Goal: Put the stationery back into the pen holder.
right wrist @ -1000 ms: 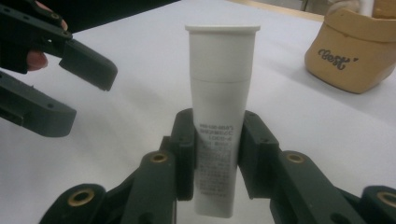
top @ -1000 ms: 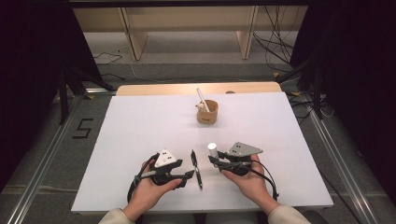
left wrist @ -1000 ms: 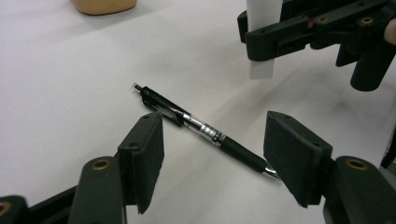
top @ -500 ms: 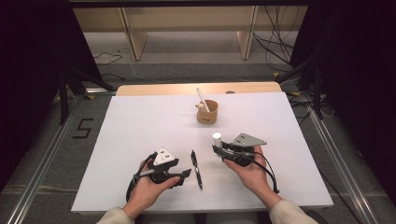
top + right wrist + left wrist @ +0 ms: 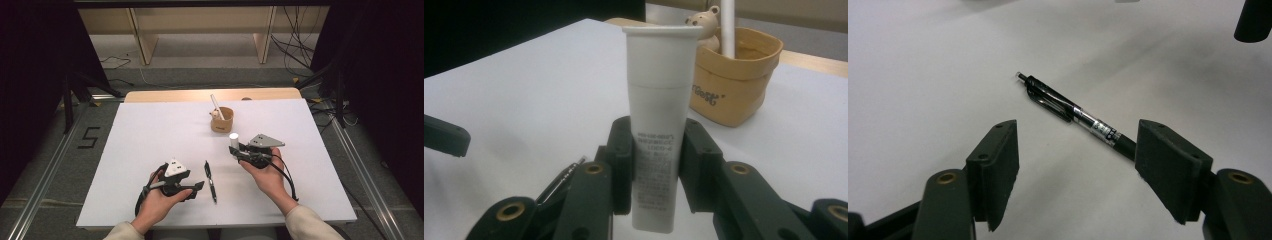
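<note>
A black pen [image 5: 210, 180] lies flat on the white table, just right of my left gripper [image 5: 197, 189]. In the left gripper view the pen [image 5: 1075, 112] lies slantwise just beyond the jaws of the left gripper [image 5: 1078, 137], which stand wide apart, open and touching nothing. My right gripper [image 5: 239, 150] is shut on a white tube [image 5: 233, 137] and holds it upright, cap end up, above the table. In the right gripper view both pads of the right gripper [image 5: 656, 165] press the tube's [image 5: 660, 100] printed lower half.
A small tan paper basket [image 5: 221, 120] stands beyond the right gripper, at the table's middle back; a white stick and a small bear figure poke out of the basket [image 5: 734, 80]. Bare white tabletop [image 5: 150, 135] spreads to the left. Cables lie on the floor behind.
My right hand has carried the white tube away from me and a little up, closer to the tan basket. The left hand and the pen have stayed where they were.
</note>
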`<state>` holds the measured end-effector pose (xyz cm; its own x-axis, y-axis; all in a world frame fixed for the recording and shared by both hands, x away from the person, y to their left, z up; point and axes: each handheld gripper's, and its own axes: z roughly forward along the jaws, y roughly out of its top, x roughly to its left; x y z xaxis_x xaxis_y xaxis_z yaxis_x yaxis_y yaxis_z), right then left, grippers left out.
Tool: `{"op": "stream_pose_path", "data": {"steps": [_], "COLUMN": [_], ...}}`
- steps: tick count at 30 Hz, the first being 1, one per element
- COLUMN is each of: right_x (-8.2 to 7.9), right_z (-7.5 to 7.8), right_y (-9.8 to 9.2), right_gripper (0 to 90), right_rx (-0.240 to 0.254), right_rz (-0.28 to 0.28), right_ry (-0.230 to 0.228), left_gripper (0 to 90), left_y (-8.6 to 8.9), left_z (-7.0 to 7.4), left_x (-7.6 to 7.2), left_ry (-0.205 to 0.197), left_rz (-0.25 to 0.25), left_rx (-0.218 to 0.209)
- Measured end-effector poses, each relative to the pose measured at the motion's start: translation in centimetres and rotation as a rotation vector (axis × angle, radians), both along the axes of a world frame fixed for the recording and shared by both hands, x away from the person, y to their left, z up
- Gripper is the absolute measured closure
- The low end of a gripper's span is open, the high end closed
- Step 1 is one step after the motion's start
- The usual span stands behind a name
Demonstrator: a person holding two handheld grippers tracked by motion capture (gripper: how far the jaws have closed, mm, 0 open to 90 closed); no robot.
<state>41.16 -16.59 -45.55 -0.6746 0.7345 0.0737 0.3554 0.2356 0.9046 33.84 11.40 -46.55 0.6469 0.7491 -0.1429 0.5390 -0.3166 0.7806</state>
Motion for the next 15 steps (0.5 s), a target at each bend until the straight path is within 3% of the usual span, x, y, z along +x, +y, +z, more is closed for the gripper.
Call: {"op": "stream_pose_path", "data": {"steps": [15], "right_x": [2.0], "right_z": [0.7], "right_y": [-0.1], "right_gripper": [69.8], "right_rx": [-0.002], "right_rz": [-0.048], "right_ry": [-0.010], "left_gripper": [32.5], "left_y": [0.0], "left_z": [-0.1], "left_x": [0.1], "left_ry": [0.004], "left_rz": [0.003], "left_rx": [0.005]}}
